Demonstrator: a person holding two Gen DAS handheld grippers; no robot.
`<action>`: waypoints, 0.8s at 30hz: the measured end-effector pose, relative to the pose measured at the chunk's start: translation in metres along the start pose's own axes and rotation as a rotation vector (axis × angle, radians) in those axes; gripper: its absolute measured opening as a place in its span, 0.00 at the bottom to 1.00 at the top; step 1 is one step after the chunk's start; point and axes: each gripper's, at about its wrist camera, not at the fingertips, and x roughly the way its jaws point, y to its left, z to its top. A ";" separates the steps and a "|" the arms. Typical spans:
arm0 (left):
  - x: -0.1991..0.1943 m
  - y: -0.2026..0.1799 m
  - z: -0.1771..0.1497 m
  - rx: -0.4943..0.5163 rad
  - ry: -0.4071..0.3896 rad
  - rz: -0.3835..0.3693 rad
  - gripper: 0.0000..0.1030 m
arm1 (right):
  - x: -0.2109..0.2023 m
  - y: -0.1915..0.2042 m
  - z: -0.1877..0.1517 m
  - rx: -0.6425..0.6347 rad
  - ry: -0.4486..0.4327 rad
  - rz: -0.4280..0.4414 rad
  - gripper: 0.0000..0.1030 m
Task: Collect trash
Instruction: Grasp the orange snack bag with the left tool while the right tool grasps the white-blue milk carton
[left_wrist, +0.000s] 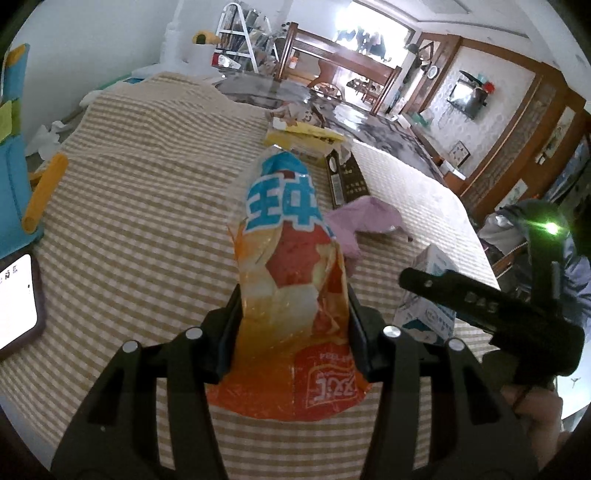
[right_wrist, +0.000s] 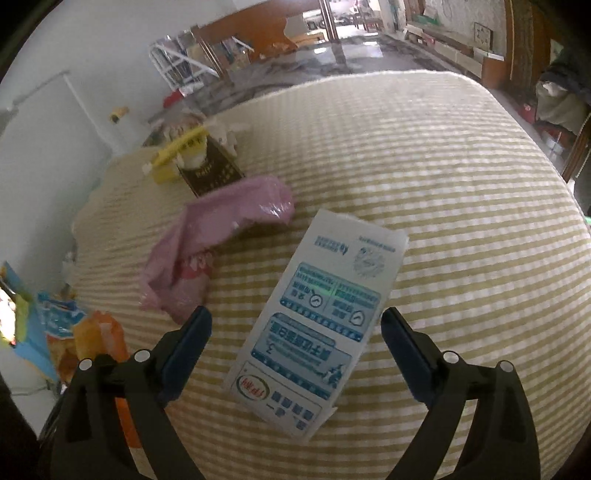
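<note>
My left gripper is shut on an orange and blue snack bag, which stands up between its fingers above the checked bed cover. The same snack bag shows at the left edge of the right wrist view. My right gripper is open, its fingers either side of a white and blue carton lying on the cover, with gaps on both sides. In the left wrist view the right gripper hangs over that carton.
A crumpled pink plastic bag lies just left of the carton. Behind it sit a dark flat box and a yellow box. A lit phone and a yellow roll lie at the bed's left side.
</note>
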 end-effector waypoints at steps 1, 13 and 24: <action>0.001 -0.001 -0.001 0.000 0.003 -0.004 0.47 | 0.000 -0.001 -0.001 -0.003 0.004 -0.004 0.87; 0.008 -0.015 -0.007 0.041 0.036 -0.025 0.47 | -0.029 -0.017 -0.025 -0.210 0.019 -0.033 0.60; 0.013 -0.029 -0.010 0.077 0.053 -0.023 0.47 | -0.042 -0.036 -0.026 -0.129 -0.057 0.027 0.74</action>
